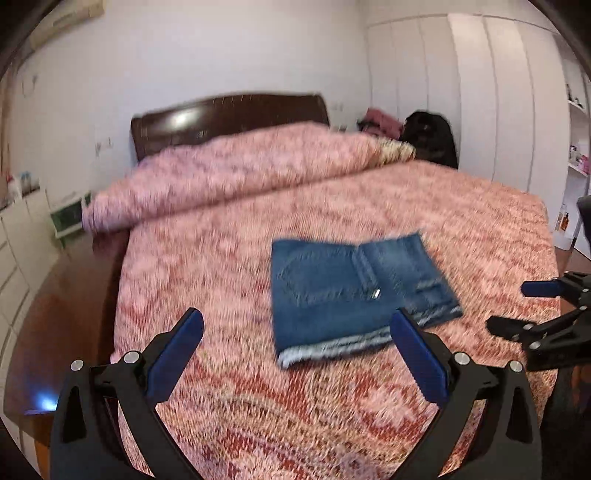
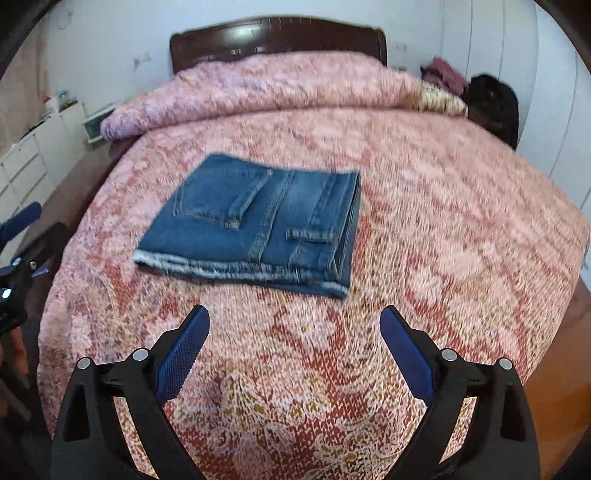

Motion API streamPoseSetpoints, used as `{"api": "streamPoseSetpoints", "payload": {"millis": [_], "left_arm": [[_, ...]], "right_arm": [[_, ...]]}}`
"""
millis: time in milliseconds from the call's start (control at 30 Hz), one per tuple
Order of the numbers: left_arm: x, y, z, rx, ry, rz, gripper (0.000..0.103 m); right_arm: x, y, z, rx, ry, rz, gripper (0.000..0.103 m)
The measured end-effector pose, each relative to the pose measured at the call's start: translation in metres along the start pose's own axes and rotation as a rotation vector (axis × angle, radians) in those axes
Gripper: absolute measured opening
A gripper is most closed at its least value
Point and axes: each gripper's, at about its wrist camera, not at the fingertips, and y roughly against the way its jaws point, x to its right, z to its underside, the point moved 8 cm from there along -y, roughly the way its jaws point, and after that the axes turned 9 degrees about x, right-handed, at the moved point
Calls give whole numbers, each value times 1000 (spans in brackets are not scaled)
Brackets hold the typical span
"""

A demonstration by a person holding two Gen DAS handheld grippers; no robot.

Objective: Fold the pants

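The blue denim pants [image 2: 255,225] are lying folded into a compact rectangle on the pink and red patterned bedspread [image 2: 443,221], roughly midway across the bed and well short of its foot edge. A back pocket and a belt loop are facing up, the frayed pale hem is running along the side nearest the cameras, and the stacked fold is showing along the right edge in the right wrist view. In the left wrist view the same pants [image 1: 351,291] are sitting ahead and slightly right of centre, with a metal rivet glinting on top.

The left gripper [image 1: 297,343], black-framed with blue ribbed pads, is hovering above the bedspread with its jaws spread wide and nothing between them; the tip of its right finger is overlapping the hem corner in the picture, though whether it is touching the cloth cannot be told. The right gripper [image 2: 294,336], of the same build, is likewise standing wide apart and gripping nothing, clear of the pants and nearer the foot edge of the bed. Each gripper is also showing at the border of the other's view.

A rolled pink duvet [image 2: 258,88] is lying across the head end, beneath the dark wooden headboard [image 2: 277,35]. A black bag [image 2: 493,107] is sitting beyond the far right corner of the bed.
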Motion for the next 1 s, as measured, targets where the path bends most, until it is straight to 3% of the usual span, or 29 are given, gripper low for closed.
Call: {"api": "streamPoseSetpoints", "payload": {"millis": [233,600,767,933,1000], "left_arm": [[16,15,-33,143,-27,37,101],[42,7,-48,219,-9,170,101],[48,10,-39,217,12,185,101],[54,10,-6,161,27,221,101],[54,11,-3,158,18,232,101]], "right_arm": [[-3,29,-31,208,9,27,93],[15,73,-60,426,-44,30,93],[12,71,-52,416,-69,8,93],[-5,56,-26,313,-11,-17,93],[-8,57,-25,317,10,-13,93]]}}
